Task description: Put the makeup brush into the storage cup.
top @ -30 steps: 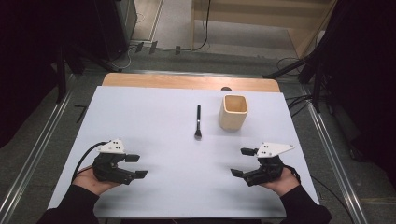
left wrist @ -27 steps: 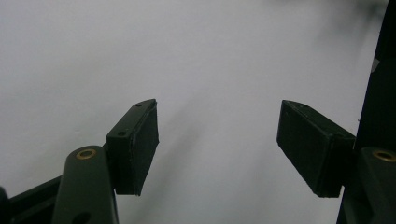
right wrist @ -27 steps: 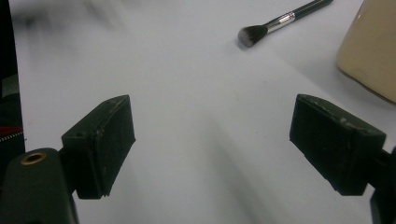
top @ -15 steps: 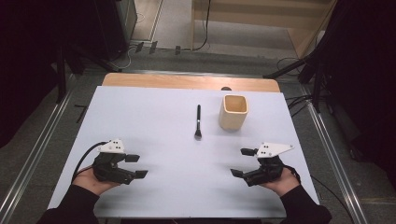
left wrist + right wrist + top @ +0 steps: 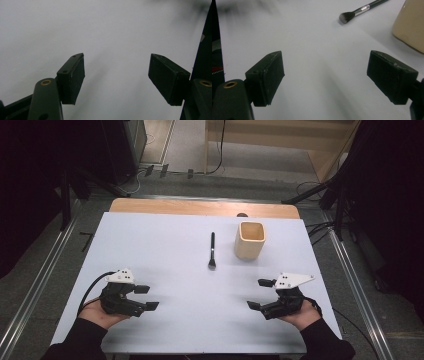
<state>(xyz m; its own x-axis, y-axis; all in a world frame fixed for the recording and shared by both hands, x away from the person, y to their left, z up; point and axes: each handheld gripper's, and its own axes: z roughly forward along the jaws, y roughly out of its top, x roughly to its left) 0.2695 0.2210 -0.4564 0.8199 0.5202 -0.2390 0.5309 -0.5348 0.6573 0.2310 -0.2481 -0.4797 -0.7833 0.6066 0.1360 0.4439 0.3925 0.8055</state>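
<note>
Left gripper (image 5: 146, 297) near-left, jaws spread, empty. Right gripper (image 5: 261, 294) near-right, spread, empty. Makeup brush (image 5: 212, 250) mid-table, just left of beige cup (image 5: 249, 240).

Left gripper (image 5: 145, 297) sat low at the near left, cupped from below in the person's left hand (image 5: 95, 312), dark sleeve coming in from the bottom edge. Jaws spread wide, pointing right toward the middle, nothing between them; cable looped out behind. Right gripper (image 5: 260, 294) mirrored it at the near right, held in the right hand (image 5: 300, 316), jaws likewise wide apart and bare, pointing left. Both grey plates faced up. Forearms well apart, roughly level.
</note>
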